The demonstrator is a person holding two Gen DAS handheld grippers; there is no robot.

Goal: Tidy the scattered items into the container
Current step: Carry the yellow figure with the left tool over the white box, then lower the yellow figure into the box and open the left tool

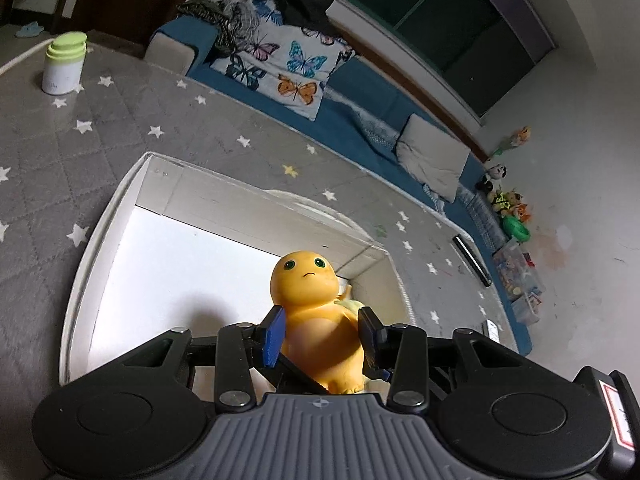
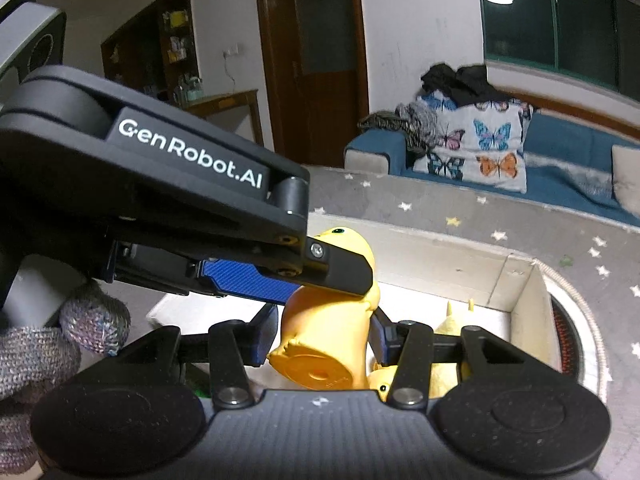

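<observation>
Left wrist view: the left gripper point(image 1: 322, 334) clamps its blue pads on the waist of the orange rubber round-headed figurine point(image 1: 316, 320), held over the white open cardboard box point(image 1: 96, 240). Right wrist view shows the right gripper point(image 2: 322, 338) with fingers flanking the same toy; whether they press it I cannot tell. Judging by this, the drop is in hand; next comes lowering and releasing beside the pale yellow plush point(image 2: 450, 328) already inside. At 10 o'clock a white jar with green lid point(image 1: 64, 65) stands on the grey star-patterned mat point(image 1: 160, 120); beyond, a butterfly cushion point(image 1: 288, 68) lies on a blue sofa point(image 1: 360, 92).
</observation>
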